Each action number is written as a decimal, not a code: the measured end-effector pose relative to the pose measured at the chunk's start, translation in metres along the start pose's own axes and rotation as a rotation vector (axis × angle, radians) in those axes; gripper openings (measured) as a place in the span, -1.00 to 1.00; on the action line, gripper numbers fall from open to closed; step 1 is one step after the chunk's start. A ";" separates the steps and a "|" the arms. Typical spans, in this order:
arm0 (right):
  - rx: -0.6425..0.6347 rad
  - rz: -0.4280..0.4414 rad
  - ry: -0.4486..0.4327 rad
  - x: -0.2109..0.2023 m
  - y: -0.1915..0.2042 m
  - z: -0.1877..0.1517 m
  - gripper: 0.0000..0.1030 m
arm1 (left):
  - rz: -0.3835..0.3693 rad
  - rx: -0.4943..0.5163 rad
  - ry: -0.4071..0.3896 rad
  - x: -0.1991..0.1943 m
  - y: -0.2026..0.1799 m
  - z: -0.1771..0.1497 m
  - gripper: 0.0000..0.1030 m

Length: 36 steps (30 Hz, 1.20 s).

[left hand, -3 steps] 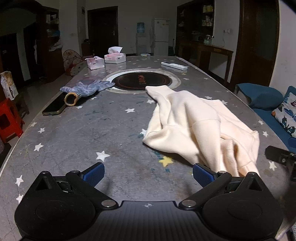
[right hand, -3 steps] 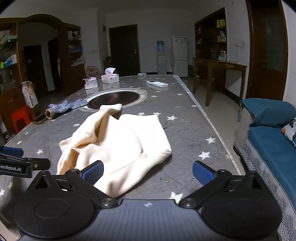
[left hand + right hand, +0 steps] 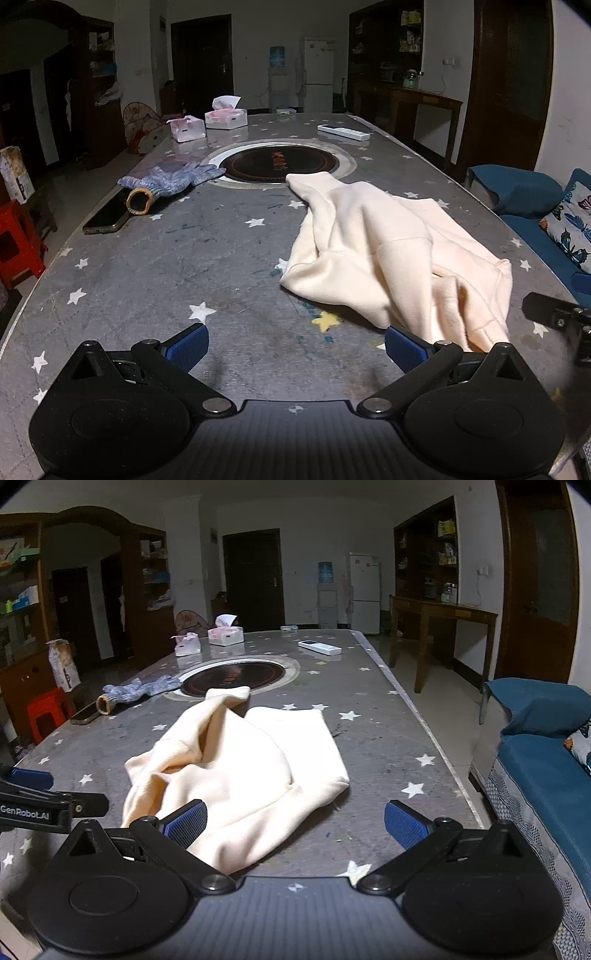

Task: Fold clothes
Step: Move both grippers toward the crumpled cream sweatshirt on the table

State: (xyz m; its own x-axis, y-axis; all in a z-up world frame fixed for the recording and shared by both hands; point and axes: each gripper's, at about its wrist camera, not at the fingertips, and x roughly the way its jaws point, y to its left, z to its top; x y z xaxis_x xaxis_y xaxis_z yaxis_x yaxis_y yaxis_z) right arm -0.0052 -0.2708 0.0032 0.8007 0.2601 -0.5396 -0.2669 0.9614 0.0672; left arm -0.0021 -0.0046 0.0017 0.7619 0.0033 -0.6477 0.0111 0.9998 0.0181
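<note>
A cream sweatshirt (image 3: 388,254) lies crumpled on the grey star-patterned table (image 3: 166,258), one sleeve reaching toward the round hotplate. It also shows in the right wrist view (image 3: 236,771). My left gripper (image 3: 295,343) is open and empty, low over the table, with the garment's near edge just beyond its right finger. My right gripper (image 3: 295,821) is open and empty, its left finger over the garment's near hem. The left gripper's finger (image 3: 44,805) shows at the left edge of the right wrist view.
A round inset hotplate (image 3: 280,166) sits mid-table. A grey knit glove (image 3: 170,181) and a dark phone (image 3: 107,218) lie at the left. Tissue boxes (image 3: 225,116) and a white remote (image 3: 343,132) are at the far end. A blue sofa (image 3: 546,775) stands right of the table.
</note>
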 end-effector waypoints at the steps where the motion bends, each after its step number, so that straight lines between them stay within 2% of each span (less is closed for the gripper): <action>1: 0.001 0.004 0.001 0.001 0.002 0.000 1.00 | 0.002 0.006 0.000 -0.001 -0.001 0.000 1.00; 12: 0.006 0.039 0.008 -0.007 0.022 -0.001 1.00 | -0.006 0.026 -0.023 -0.014 -0.007 -0.003 1.00; 20: -0.011 0.034 0.008 -0.013 0.038 -0.005 1.00 | -0.003 0.024 -0.027 -0.019 -0.008 -0.003 1.00; 36: -0.022 0.066 0.022 -0.012 0.028 -0.004 1.00 | -0.001 0.039 -0.021 -0.019 -0.014 -0.002 1.00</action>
State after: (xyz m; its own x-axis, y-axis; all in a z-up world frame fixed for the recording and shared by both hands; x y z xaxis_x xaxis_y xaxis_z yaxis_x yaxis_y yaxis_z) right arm -0.0249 -0.2473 0.0083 0.7692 0.3205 -0.5528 -0.3308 0.9399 0.0845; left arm -0.0178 -0.0189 0.0124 0.7755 0.0017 -0.6313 0.0365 0.9982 0.0476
